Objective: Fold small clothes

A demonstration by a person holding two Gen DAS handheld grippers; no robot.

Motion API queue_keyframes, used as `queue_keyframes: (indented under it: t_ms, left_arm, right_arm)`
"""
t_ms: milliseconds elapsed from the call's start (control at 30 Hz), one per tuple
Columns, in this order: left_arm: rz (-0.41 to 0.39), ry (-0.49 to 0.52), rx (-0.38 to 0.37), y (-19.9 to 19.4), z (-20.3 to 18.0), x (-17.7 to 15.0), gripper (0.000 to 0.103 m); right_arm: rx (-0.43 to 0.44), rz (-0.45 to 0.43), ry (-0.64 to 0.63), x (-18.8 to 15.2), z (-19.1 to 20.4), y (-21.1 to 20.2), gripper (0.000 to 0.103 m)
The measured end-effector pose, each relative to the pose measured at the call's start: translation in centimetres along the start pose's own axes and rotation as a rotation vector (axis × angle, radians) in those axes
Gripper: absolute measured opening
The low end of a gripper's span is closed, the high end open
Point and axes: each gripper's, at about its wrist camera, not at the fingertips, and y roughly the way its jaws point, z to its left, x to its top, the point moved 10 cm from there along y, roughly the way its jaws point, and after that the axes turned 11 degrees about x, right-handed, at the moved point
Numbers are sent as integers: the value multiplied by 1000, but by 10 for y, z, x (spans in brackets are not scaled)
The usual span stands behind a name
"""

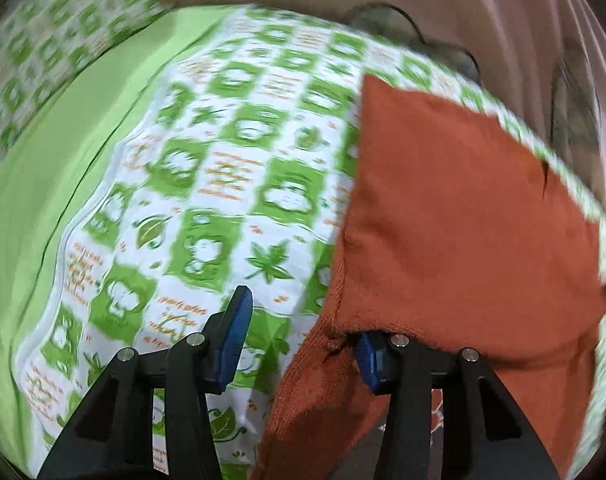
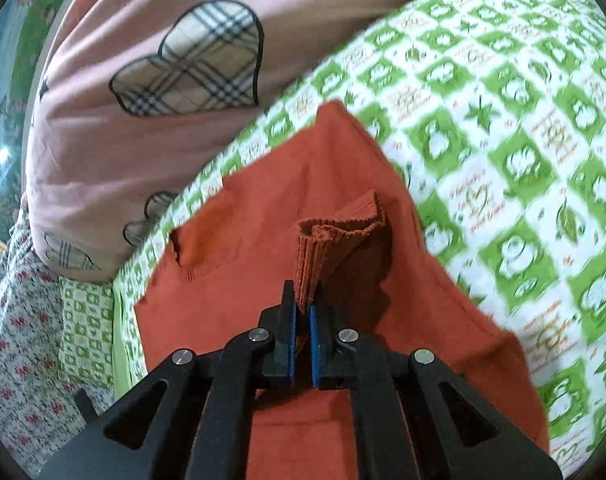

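On the bed, centre of both views: a rust-orange knit garment (image 2: pixel 343 360) lies mostly flat over a green-and-white patterned bedsheet (image 2: pixel 503 160).
Garment position: lower centre of the right wrist view; right half of the left wrist view, where its edge drapes over 1 finger of the left tool.
Ribbed cuff (image 2: pixel 331 248): lifted off the body of the garment, standing up in a small fold just above the right tool, centre of that frame.
Right tool (image 2: pixel 302 312): clenched on the ribbed cuff, with the knit pinched between the 2 blue pads.
Left tool (image 1: pixel 299 344): released, jaws standing apart at the bottom of its frame; the left pad sits over bare sheet, the right pad is tucked under the garment's edge, and nothing is pressed between them.
Surroundings: a pink quilt with plaid hearts (image 2: pixel 191 64) fills the upper left of the right wrist view; a plain green strip (image 1: pixel 63 160) runs along the sheet's left side.
Step in hand: probably folding a sleeve inward across the body.
Next move: carry the cuff over the body and lay it flat, while the left tool closes on the edge or pins it so the garment does not drag.
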Motion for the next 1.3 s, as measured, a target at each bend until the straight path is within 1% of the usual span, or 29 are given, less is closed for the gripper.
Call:
queue_keyframes:
  t_ms: [100,200,267,300,333,367,433,567,667,767,800,900,967,1033,1100,1133,1200,1267,1300]
  left_arm:
    - [36,-81,-47,4,14,-2,48]
    - [44,-110,-62,5,17,-4,48]
    - [41,-118,-66,1,20,-6,48]
    - [40,-122,-69,0,21,-9,48]
    - [42,-123,-71,-1,22,-11,48]
    - [44,-122,-71,2,23,-11,48]
    - [45,-111,-67,4,20,-12,48]
    - [48,-98,-71,6,17,-11,49]
    - [50,-80,-60,6,17,-13,50]
    - [66,-60,-59,8,15,-13,50]
    - [70,-41,-59,6,15,-14,50]
    - [55,12,-49,-5,16,-19,50]
    - [39,44,-38,-16,20,-25,49]
    - [48,66,-50,-24,22,-36,50]
    - [64,77,-62,-32,24,-51,51]
    - [72,83,-67,-35,25,-59,52]
    - [91,103,-79,-42,24,-76,55]
    - [107,128,-92,-50,24,-94,58]
    - [115,140,-98,-54,24,-102,63]
  right_arm:
    - [42,-3,-27,4,18,-1,6]
    - [121,-40,-132,14,56,-10,6]
    - [122,-56,-181,19,66,-14,6]
    - [109,-52,-188,19,63,-13,6]
    - [76,-42,-189,17,55,-11,6]
    - [25,-24,-195,14,41,-8,6]
    - [-37,20,-189,2,15,3,6]
    - [-112,88,-165,-21,-20,17,7]
    - [-138,94,-152,-29,-31,16,7]
    - [-159,89,-164,-30,-36,6,9]
    - [-171,86,-169,-29,-36,1,11]
    - [-198,68,-186,-25,-36,-18,11]
    - [-193,63,-191,-24,-34,-30,12]
    - [-175,77,-194,-28,-31,-38,13]
    - [-165,100,-208,-36,-27,-45,18]
    - [-156,110,-217,-40,-24,-49,28]
    - [-131,126,-238,-52,-18,-59,40]
    - [-116,137,-264,-63,-14,-70,41]
    - [-111,146,-275,-68,-13,-76,42]
